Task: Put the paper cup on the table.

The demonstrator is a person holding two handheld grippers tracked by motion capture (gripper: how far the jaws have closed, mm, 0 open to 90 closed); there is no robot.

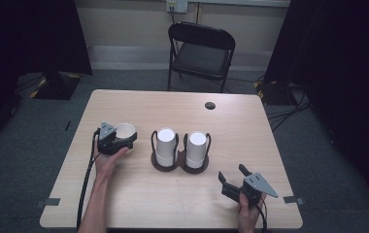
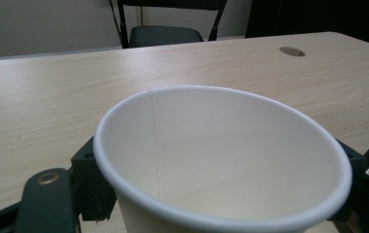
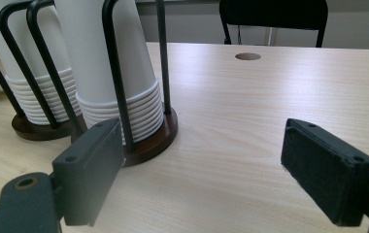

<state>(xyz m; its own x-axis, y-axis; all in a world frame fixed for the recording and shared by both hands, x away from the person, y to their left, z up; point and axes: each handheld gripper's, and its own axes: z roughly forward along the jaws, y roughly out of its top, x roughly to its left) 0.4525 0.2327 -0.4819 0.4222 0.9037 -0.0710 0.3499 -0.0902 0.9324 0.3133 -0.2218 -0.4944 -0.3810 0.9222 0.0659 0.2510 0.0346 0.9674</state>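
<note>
An upright white paper cup (image 1: 125,130) stands at the table's left, and my left gripper (image 1: 123,140) is shut on it from the near side. In the left gripper view the cup's open mouth (image 2: 221,160) sits between the two black jaws, and it looks empty. A dark wire holder (image 1: 180,165) in the middle of the table keeps two stacks of upside-down white cups (image 1: 165,141) (image 1: 196,144). My right gripper (image 1: 232,173) is open near the front right, clear of the holder. Its view has the nearer stack (image 3: 119,63) and the holder's base (image 3: 151,143) ahead to the left.
A round cable hole (image 1: 210,105) lies in the table's far right part. A black folding chair (image 1: 202,48) stands behind the far edge. Dark curtains hang at both sides. Bare wood lies between the holder and the right edge.
</note>
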